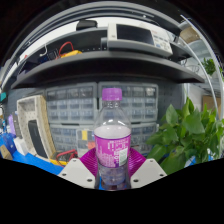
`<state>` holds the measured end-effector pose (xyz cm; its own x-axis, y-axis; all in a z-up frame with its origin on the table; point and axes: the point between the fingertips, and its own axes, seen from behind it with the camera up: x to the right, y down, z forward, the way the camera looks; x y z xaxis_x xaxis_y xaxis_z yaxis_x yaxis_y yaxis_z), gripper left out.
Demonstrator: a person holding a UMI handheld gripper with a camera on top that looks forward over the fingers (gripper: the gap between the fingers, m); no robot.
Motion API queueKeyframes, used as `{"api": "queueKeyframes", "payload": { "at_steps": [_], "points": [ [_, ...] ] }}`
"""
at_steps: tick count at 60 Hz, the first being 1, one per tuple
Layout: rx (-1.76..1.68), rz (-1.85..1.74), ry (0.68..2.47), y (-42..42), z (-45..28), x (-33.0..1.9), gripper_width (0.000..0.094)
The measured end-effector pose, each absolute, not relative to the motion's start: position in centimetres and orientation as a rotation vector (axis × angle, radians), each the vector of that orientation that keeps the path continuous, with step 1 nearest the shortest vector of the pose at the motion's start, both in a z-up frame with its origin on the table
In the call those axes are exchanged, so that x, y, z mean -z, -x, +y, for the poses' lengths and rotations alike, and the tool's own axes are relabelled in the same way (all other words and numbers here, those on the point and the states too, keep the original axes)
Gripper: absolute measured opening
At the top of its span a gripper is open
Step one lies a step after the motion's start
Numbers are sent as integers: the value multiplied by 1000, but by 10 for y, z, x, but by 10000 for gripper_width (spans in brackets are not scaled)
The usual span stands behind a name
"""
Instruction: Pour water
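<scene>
The gripper (113, 176) clamps a clear plastic water bottle with a purple cap and purple label (112, 140), its two pale fingers (78, 172) pressed against the bottle's lower sides with the magenta pads behind the label. The bottle stands upright between the fingers, its base cut off from sight below them, so whatever surface lies beneath cannot be made out. Just right of the bottle and a little beyond it, a leafy green potted plant (188, 135) spreads its foliage; its pot is hidden. To the left, a beige boxy device (36, 125) leans among blue and orange clutter too small to identify. Farther back, a grey cabinet of small parts drawers (75, 108) fills the wall behind the bottle. Above it, a dark shelf (100, 62) carries a pale boxy machine (140, 38) and tangled cables, partly lost in the curve of the lens.
</scene>
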<state>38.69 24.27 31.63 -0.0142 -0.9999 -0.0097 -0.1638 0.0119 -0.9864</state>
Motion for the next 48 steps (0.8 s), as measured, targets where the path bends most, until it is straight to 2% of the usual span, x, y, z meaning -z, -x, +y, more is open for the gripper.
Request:
{"api": "queueKeyframes", "payload": {
  "at_steps": [18,19,20,33,34,46,48],
  "points": [
    [1091,1371,1424,-456,305,-229,355],
    [1082,1376,1431,-450,303,-223,397],
    [1100,1356,1400,-457,308,-229,360],
    [1100,1364,1319,-470,324,-236,364],
    [1099,1365,1319,-465,320,-234,397],
    [1090,1375,1333,-462,324,-234,521],
    [1077,1377,1344,-455,317,-230,569]
  ]
}}
